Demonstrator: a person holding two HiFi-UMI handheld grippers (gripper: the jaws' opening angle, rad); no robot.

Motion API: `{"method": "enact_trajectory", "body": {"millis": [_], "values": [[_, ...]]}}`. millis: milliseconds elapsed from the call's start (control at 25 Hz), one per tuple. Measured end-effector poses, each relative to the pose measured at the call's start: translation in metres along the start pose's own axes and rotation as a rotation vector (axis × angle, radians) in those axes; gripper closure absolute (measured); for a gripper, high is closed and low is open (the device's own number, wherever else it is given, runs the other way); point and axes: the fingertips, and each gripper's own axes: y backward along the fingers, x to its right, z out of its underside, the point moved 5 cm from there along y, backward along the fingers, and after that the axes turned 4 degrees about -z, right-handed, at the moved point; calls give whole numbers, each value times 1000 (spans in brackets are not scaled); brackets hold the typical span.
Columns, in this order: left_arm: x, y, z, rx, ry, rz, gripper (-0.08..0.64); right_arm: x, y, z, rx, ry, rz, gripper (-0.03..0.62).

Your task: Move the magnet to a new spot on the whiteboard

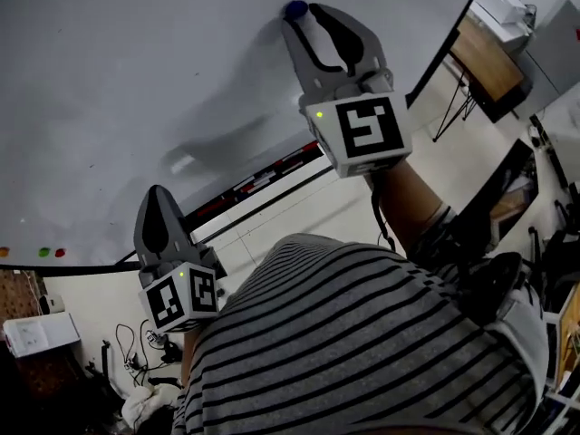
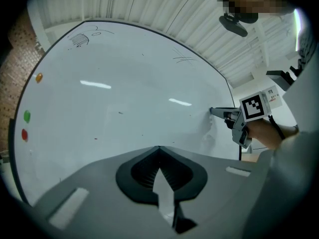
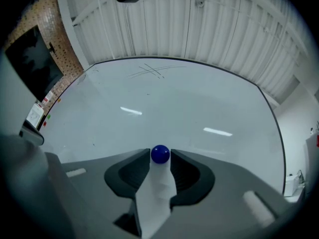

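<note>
The whiteboard (image 1: 136,80) carries three coloured dots (image 2: 26,116) at its left edge. Your right gripper (image 1: 306,18) reaches up near the board's right edge, its jaw tips pressed on the blue magnet (image 3: 160,154). Your left gripper (image 2: 159,149) sits lower, jaws together and empty.

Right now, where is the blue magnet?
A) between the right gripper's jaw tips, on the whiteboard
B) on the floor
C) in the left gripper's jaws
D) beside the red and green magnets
A: the right gripper view shows the blue magnet on the whiteboard, with the right gripper tips against both its sides.
</note>
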Motion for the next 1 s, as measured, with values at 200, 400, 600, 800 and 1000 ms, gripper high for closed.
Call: {"method": "enact_trajectory", "body": {"millis": [200,400,600,800,1000], "values": [[36,14,21,-35,-8,31,545,-1,44,11,-21,-53,-66,477],[94,65,23,-38,-25,33,545,4,120,17,-83,-69,-131,531],[151,145,31,-41,-22,-24,545,6,217,16,-130,-105,-231,591],[203,203,38,-75,-26,-33,545,17,294,9,-159,-188,-259,591],[202,237,29,-89,-56,-78,545,0,326,11,-218,-253,-303,591]]}}
